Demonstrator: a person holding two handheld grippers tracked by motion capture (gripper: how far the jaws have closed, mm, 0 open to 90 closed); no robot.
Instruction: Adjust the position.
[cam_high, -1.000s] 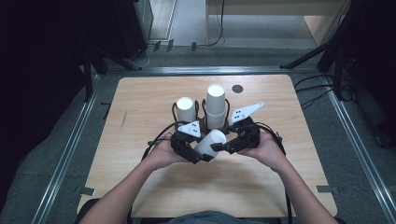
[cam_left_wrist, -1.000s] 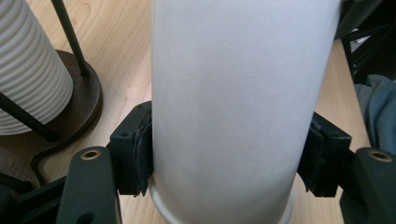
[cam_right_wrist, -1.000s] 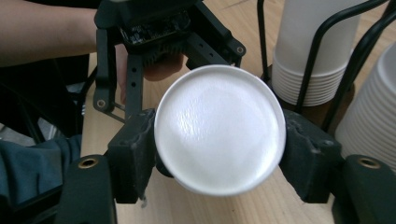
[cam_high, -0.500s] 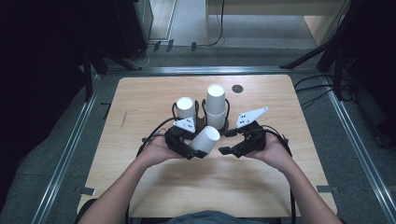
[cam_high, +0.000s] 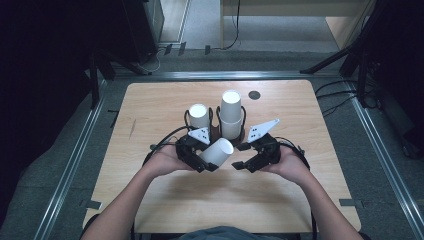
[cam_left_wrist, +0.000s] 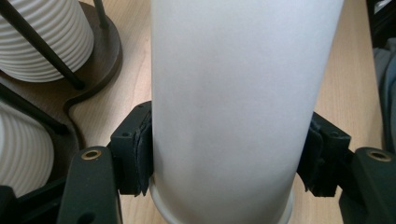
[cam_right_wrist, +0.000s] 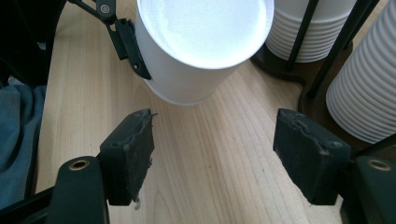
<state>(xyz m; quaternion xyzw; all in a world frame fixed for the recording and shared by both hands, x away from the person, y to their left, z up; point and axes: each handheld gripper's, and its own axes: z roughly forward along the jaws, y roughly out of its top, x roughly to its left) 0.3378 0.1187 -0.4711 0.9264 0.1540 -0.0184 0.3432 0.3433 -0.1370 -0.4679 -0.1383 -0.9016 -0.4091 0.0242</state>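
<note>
Paper cup (cam_left_wrist: 233, 107): left gripper (cam_high: 202, 159) is clamping it near the rim, risking crushing; right gripper (cam_right_wrist: 219, 154) is gaping, empty.

Lab or recording studio, staged tabletop rig.
Bare light-wood table (cam_high: 150, 200) on grey floor, flanked by metal floor rails (cam_high: 70, 165); dark tripod legs (cam_high: 325, 62) and loose cables (cam_high: 345, 95) around it, black surroundings, tape marks (cam_high: 90, 204) on floor. Cup stacks in wire holder (cam_high: 216, 131) as props.
</note>
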